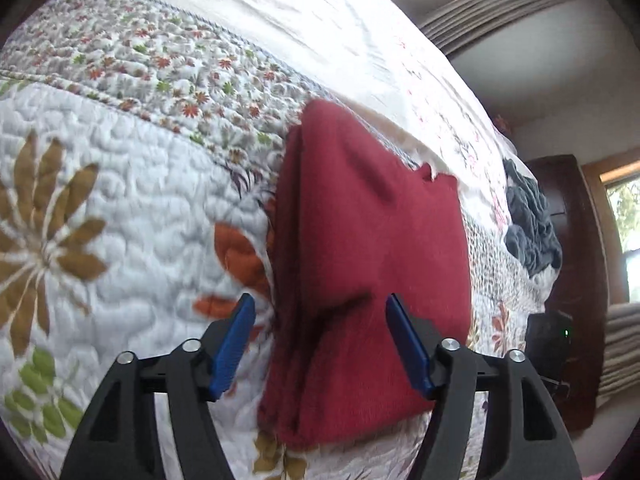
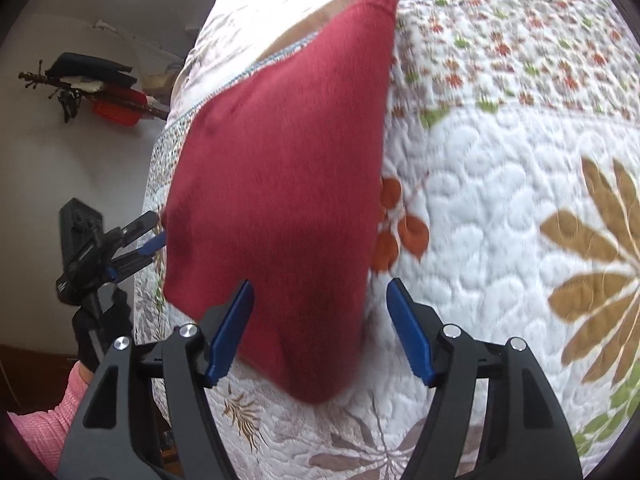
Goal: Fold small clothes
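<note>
- Plainly, both tools stand released: the left tool point(image 1: 320, 344) has its blue fingers point(image 1: 234, 346) spread wide with the cloth's near end lying between them but not pinched, and the right tool point(image 2: 318, 330) is likewise agape over the cloth's near corner.
- Just beyond the fingers lies the red knit garment point(image 1: 368, 264), folded into a layered packet and resting flat on the quilted bedspread point(image 1: 120, 184); several stacked edges show along its left side in the left wrist view.
- In the right wrist view the same garment point(image 2: 280, 184) tapers toward a ribbed end at the far side, which looks like a cuff or hem.
- I judge the fold on this piece to be about done, the tools hanging open over it because nothing needs holding now.
- To the side, the other tool shows at the bed's edge in the right wrist view, held by a gloved hand point(image 2: 102, 332) with a pink sleeve point(image 2: 52, 420) below.
- Farther off, a crumpled grey garment point(image 1: 532, 232) sits near the bed's far edge, probably waiting its turn.
- No basket, box or other container is in view.
</note>
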